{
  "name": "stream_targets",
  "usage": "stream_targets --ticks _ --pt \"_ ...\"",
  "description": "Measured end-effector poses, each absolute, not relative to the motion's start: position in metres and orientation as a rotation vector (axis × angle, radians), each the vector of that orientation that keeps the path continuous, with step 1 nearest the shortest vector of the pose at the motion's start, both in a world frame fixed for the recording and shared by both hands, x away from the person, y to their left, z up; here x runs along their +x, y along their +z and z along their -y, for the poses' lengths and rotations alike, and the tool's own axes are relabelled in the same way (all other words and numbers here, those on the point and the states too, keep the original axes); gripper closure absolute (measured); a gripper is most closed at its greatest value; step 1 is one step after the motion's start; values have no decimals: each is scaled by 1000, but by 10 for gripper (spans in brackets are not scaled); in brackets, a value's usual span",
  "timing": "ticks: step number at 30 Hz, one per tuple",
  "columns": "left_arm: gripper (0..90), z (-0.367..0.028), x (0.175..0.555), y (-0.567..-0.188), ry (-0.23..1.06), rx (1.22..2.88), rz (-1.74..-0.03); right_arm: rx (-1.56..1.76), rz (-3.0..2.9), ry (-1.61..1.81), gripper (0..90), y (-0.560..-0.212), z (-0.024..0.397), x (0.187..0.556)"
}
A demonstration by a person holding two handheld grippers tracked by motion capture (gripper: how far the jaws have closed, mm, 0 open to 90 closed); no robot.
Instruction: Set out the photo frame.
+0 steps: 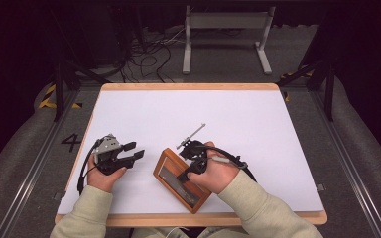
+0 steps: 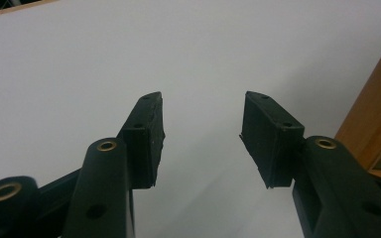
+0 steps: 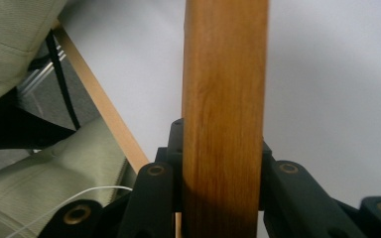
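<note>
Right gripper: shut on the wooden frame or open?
Shut on it. In the right gripper view the right gripper has both jaws pressed against the sides of the wooden frame, no gap showing.

Rectangular brown wooden frame (image 1: 181, 179): smooth satin grain, glassy centre. Flat white table top (image 1: 258, 124): matt. Black gripper pads (image 2: 149, 134): rough matt rubber.

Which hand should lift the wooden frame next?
Probably the right. The right gripper already has its jaws on the wooden frame; the left gripper is open over bare table, beside it.
</note>
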State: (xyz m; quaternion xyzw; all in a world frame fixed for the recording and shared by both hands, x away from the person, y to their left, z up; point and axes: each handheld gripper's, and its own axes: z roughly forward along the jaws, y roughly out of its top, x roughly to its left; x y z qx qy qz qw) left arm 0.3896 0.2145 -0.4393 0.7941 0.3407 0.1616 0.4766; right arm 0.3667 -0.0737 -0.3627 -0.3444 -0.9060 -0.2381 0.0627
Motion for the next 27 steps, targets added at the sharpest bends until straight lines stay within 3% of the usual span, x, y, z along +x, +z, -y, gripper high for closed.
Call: stream_targets --ticks 17,27 --pt "515 -223 384 -441 412 1939 -853 -595 3021 -655 739 -306 92 399" --pt "514 -222 386 -442 401 1936 -856 -238 3107 -600 738 -301 97 428"
